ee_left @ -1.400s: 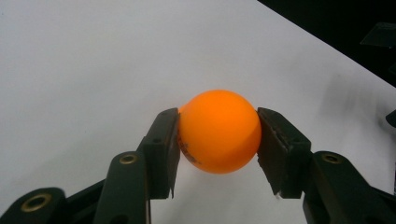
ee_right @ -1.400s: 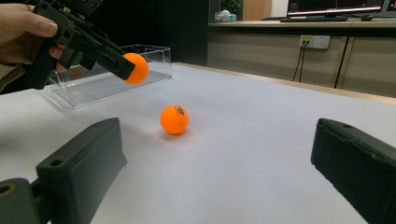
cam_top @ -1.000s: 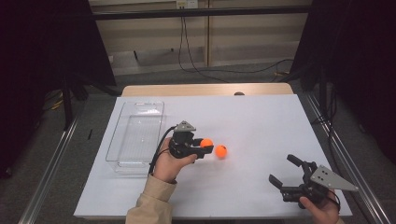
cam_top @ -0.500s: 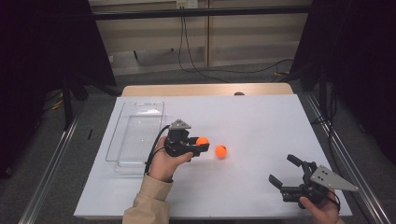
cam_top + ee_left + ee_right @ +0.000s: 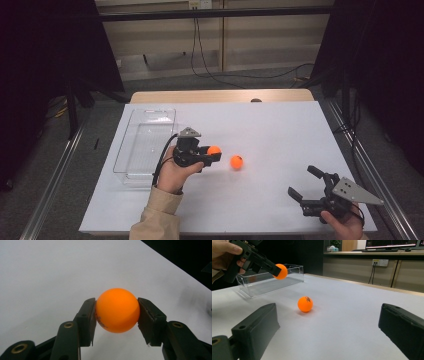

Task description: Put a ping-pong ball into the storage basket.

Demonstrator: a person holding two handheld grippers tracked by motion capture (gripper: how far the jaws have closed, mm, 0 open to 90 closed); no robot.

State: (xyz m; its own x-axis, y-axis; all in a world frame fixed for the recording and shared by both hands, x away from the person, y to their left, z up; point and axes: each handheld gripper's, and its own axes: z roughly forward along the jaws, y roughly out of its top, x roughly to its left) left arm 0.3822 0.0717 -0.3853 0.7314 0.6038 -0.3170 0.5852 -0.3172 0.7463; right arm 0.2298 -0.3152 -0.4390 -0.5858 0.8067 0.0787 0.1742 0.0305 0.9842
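1. The left gripper (image 5: 212, 155) holds a small, smooth orange plastic ball (image 5: 117, 310), the size and look of a table-tennis ball. Its two black jaws are closed against the ball's opposite sides, pressing at its widest part.

2. In the high view this held ball (image 5: 214, 150) sits just right of the clear rectangular plastic bin (image 5: 131, 145) that stands on the left side of the white table (image 5: 280, 130). In the right gripper view the ball hangs above the table surface, in front of the bin.

3. A second orange ball of the same kind (image 5: 236, 162) lies on the table just right of the held one, not touching it, with some dark print on its face (image 5: 305, 304).

4. The right gripper (image 5: 309, 184) rests at the near right corner, well apart from both balls. Its jaws stand wide open with nothing between them.

5. Handling, as I judge it: the ball is probably hollow, very light and stiff, but thin-walled, so a hard squeeze could dent it. Its glossy round surface offers no flat face; it could squirt out if the pads sit off centre.

6. The best hold is across the middle, as now, with gentle pressure. The loose ball will likely roll at the slightest nudge, so the jaws should straddle it before closing.
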